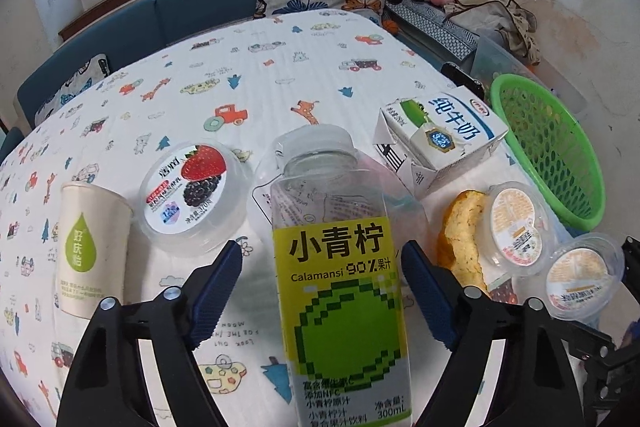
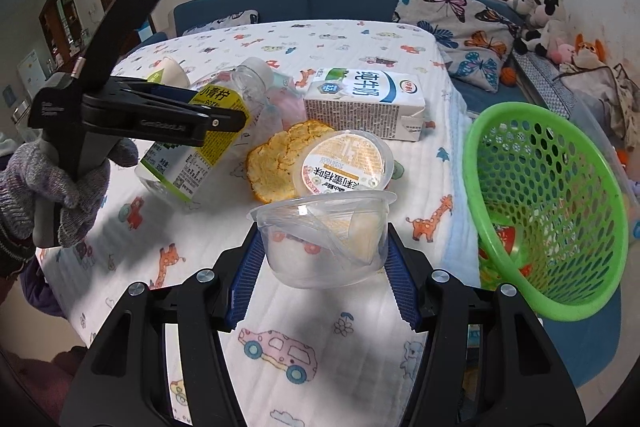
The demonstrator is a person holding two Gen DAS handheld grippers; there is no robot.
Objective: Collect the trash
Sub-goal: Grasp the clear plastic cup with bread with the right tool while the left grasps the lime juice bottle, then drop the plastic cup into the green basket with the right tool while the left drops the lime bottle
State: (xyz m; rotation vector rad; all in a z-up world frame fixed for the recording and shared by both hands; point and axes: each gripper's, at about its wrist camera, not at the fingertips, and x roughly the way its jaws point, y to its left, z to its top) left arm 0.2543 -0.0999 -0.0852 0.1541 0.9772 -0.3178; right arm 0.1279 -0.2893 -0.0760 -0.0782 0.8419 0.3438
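The left gripper point(image 1: 322, 291) straddles a lying calamansi juice bottle point(image 1: 340, 287) on the cartoon-print cloth point(image 1: 240, 75). Its jaws stand wide, and a gap shows between each blue pad and the bottle, so nothing is gripped. Only the left wrist view shows a paper cup point(image 1: 92, 251) and a berry-lidded tub point(image 1: 192, 195) left of the bottle.

The right gripper point(image 2: 322, 267) is closed partway on a clear plastic cup point(image 2: 324, 239), pads pressed on its sides and the cup lifted off the cloth — something the left view only catches at its edge. The right view also shows the gloved hand point(image 2: 60, 187) on the left tool. A milk carton point(image 2: 364, 103), an orange peel point(image 2: 280, 159) and a lidded pudding cup point(image 2: 344, 163) lie between bottle and green basket point(image 2: 544, 211), which stands tilted at the bed's right edge.
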